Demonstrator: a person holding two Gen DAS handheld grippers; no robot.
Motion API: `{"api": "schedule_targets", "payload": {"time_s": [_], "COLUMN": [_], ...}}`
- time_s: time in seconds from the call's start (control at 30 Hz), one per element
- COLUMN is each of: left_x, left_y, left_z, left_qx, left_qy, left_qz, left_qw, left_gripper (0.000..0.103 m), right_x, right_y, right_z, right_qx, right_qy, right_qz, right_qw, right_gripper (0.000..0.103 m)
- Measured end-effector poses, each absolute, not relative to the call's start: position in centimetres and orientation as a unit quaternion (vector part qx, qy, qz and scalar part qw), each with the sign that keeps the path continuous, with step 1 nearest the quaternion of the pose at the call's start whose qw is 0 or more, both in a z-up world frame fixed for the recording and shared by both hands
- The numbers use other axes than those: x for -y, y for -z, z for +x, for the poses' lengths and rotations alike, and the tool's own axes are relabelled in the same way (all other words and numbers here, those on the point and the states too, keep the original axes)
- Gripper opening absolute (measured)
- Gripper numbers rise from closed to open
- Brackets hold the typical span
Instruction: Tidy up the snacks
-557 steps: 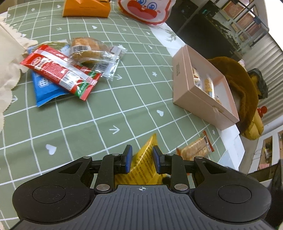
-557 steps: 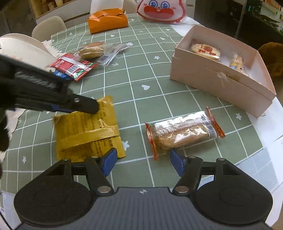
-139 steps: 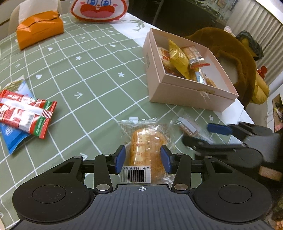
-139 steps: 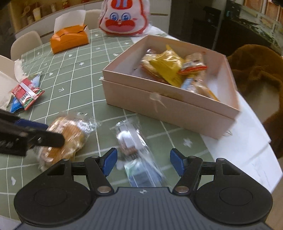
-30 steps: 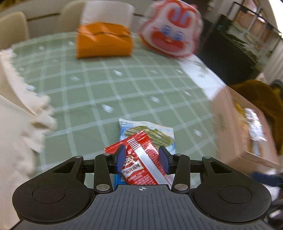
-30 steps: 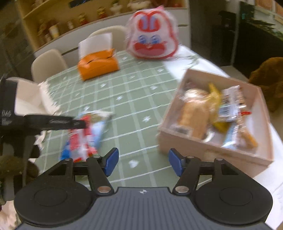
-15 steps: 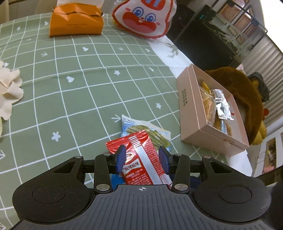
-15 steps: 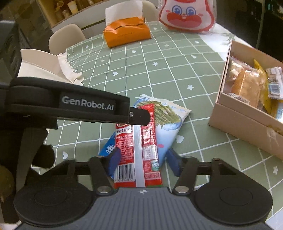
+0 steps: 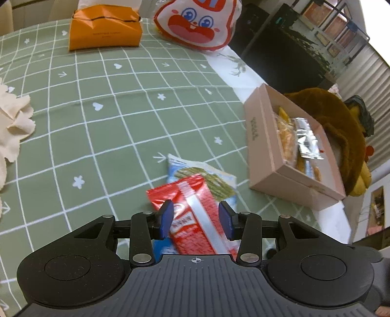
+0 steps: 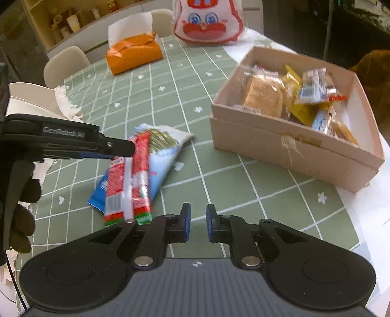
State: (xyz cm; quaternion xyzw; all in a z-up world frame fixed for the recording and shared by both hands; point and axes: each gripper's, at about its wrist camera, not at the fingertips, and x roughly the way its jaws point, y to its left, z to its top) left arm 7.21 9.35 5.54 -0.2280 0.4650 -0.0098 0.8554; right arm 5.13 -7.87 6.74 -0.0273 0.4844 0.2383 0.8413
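Desk (image 9: 102, 136) under green grid cloth. Far left: one orange tissue box (image 10: 134, 53), one rabbit-face bag (image 10: 209, 23) to its right. Left tongs (image 9: 196, 220) hang parted over one red snack packet (image 9: 195, 214), pads clear of it; packet lies on one blue snack bag (image 10: 162, 156), both flat on the desk, mid-left. Right tongs (image 10: 197, 223), jaws just closing, nearly clenched on nothing, over bare cloth. One pink box (image 10: 292, 143) at right, holding several wrapped snacks; exact count unclear.
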Motion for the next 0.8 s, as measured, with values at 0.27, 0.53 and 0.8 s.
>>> {"api": "schedule_targets", "payload": {"time_s": [0.27, 0.53, 0.8], "left_x": [-7.4, -5.3, -7.9], "left_y": [-5.8, -6.2, -6.1], "left_z": [7.3, 7.8, 7.3], "left_qx": [-0.484, -0.485, -0.464], "left_qy": [0.063, 0.081, 0.034], "left_qz": [-0.266, -0.243, -0.247], "left_qw": [0.831, 0.836, 0.850], "left_gripper": [0.045, 0.045, 0.045], "right_x": [4.7, 5.0, 9.2], "right_y": [-6.4, -5.5, -4.9], "right_z": [5.1, 5.8, 6.2], "right_qx": [-0.472, -0.491, -0.503], "right_qy": [-0.272, -0.267, -0.218], "right_qz": [-0.042, -0.020, 0.005], "right_qw": [0.838, 0.829, 0.837], "right_gripper": [0.067, 0.048, 0.022]}}
